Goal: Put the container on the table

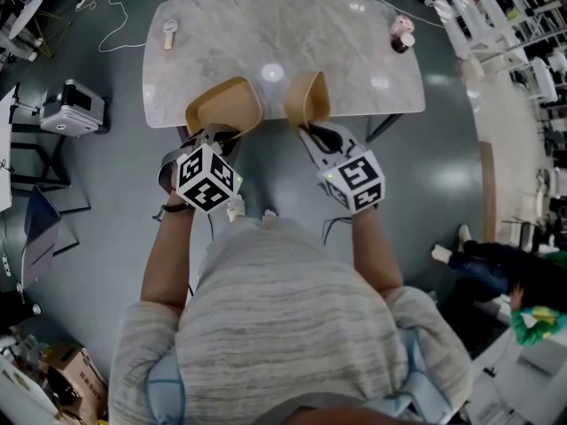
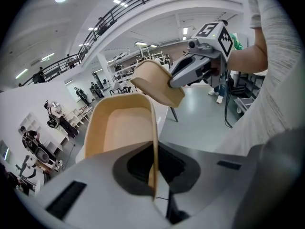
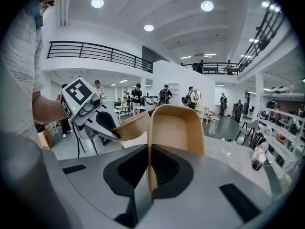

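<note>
Two shallow tan containers hang over the near edge of the marble table. My left gripper is shut on the rim of the left container, whose thin wall is pinched between the jaws, its open side towards the camera. My right gripper is shut on the wall of the right container, which is tilted on edge. The two containers are close together, and from the right gripper view the left container seems to touch the right one. Each gripper shows in the other's view: left gripper, right gripper.
A small cup and bottle stand at the table's far right corner, and a small white object at its far left. A white device sits on the grey floor at left. Shelving and people stand further off.
</note>
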Available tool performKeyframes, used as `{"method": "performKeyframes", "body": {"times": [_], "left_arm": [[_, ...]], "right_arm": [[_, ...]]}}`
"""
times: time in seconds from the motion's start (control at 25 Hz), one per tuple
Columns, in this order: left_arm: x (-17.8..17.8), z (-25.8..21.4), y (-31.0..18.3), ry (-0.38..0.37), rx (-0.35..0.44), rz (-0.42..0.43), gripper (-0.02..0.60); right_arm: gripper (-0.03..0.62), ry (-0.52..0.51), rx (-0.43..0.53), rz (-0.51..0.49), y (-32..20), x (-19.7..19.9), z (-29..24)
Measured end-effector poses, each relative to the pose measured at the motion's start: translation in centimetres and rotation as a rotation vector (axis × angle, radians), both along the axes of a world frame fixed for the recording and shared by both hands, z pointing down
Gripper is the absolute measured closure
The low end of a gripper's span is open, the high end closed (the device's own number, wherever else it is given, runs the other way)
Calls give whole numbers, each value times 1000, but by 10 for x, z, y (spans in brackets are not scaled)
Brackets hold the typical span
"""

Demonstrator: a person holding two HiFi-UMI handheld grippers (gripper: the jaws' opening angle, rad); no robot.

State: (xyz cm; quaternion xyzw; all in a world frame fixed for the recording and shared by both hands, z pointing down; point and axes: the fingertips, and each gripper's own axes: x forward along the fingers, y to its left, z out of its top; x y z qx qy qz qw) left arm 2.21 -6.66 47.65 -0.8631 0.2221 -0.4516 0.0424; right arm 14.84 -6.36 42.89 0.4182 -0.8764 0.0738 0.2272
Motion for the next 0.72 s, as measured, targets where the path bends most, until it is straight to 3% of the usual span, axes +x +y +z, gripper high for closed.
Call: {"method": "performKeyframes", "body": {"times": [0.32, 0.72], "left_arm": [[-14, 15, -29, -32, -6, -7, 578], [-33, 56, -54, -70, -70, -31, 578]], "right_arm": [[572, 83, -1, -45, -32, -17, 8], [572, 214, -59, -102, -72, -31, 52]]}}
